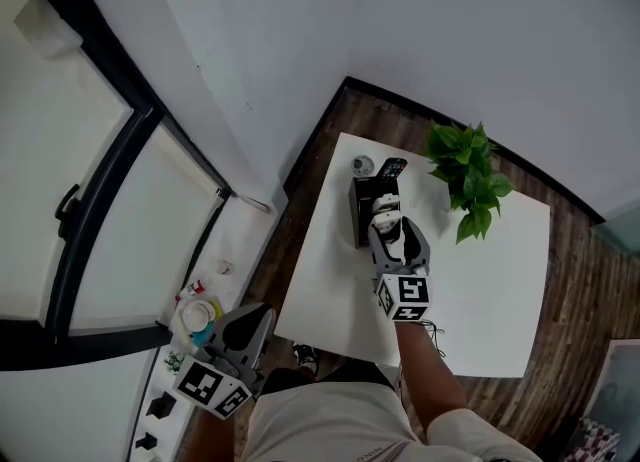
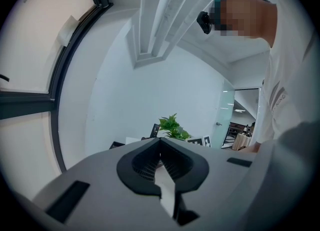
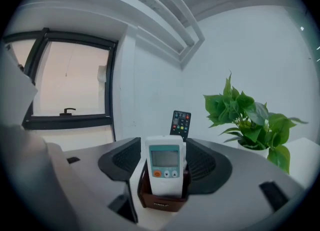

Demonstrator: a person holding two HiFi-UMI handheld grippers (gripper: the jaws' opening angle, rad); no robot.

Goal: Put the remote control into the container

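A white remote (image 3: 165, 164) with a small screen stands upright in a brown container (image 3: 161, 201) on the white table (image 1: 480, 280). My right gripper (image 3: 165, 150) is shut on the white remote, its pads against the remote's two sides. From the head view the right gripper (image 1: 385, 222) reaches over the dark container (image 1: 361, 212). A black remote (image 3: 180, 123) stands in the container behind the white one, and it also shows as the black remote (image 1: 392, 167) at the container's far end. My left gripper (image 1: 256, 322) hangs off the table's near left, shut and empty.
A leafy potted plant (image 1: 468, 175) stands at the far right of the table, close to the container. A small round object (image 1: 363, 164) lies by the container's far end. A windowsill with cups (image 1: 200, 315) runs along the left wall. The person's torso fills the right of the left gripper view.
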